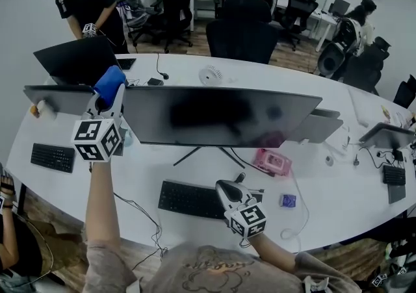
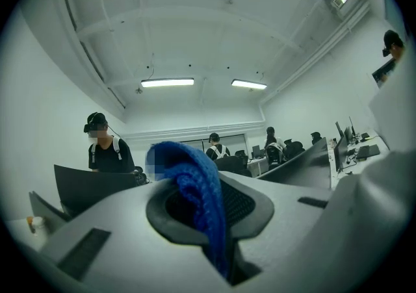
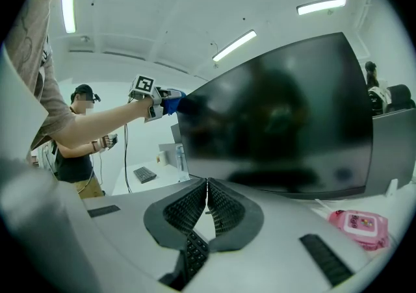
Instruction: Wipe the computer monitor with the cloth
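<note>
A wide black monitor (image 1: 221, 116) stands on the white desk, screen dark. My left gripper (image 1: 106, 98) is raised at the monitor's upper left corner, shut on a blue cloth (image 1: 108, 82). In the left gripper view the cloth (image 2: 195, 197) hangs folded between the jaws. In the right gripper view the monitor (image 3: 279, 119) fills the middle, with the left gripper (image 3: 159, 101) and cloth (image 3: 173, 101) at its top left corner. My right gripper (image 1: 227, 189) hovers low over the keyboard, shut with nothing in it; its jaws (image 3: 207, 201) meet tip to tip.
A black keyboard (image 1: 190, 199) lies in front of the monitor, a pink box (image 1: 273, 161) to its right. More monitors (image 1: 58, 97) flank it on both sides, and a small keyboard (image 1: 52, 157) lies at left. Several people and office chairs (image 1: 242, 28) are behind the desk.
</note>
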A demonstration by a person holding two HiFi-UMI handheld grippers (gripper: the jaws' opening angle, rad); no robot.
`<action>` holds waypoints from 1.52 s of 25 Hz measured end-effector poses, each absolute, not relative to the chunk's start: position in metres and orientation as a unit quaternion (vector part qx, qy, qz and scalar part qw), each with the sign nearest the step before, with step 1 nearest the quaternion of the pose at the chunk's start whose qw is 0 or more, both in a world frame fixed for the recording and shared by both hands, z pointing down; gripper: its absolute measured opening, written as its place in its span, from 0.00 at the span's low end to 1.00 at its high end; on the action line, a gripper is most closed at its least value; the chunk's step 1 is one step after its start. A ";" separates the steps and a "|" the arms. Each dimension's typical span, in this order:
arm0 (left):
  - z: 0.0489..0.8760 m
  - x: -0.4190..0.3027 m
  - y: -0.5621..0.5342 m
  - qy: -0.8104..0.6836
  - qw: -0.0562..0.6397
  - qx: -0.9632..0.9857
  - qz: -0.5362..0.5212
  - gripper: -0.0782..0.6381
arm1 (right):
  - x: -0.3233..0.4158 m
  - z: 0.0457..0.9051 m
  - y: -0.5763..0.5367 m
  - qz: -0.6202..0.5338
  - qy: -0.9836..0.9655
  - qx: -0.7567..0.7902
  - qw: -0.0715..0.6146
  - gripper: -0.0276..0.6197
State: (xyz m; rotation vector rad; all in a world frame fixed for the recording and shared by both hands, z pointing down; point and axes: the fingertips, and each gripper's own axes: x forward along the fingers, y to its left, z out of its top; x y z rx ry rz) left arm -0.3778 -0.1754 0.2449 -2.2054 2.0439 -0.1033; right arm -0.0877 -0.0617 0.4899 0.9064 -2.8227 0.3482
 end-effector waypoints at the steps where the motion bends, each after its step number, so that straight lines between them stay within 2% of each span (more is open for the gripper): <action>1: 0.245 -0.373 -0.177 0.675 0.066 -0.734 -0.038 0.18 | -0.086 0.490 -0.061 0.117 -0.943 0.302 0.078 0.08; 38: 0.246 -0.180 -0.222 0.614 0.052 -0.788 -0.025 0.18 | 0.051 0.487 -0.078 0.114 -0.934 0.331 0.071 0.08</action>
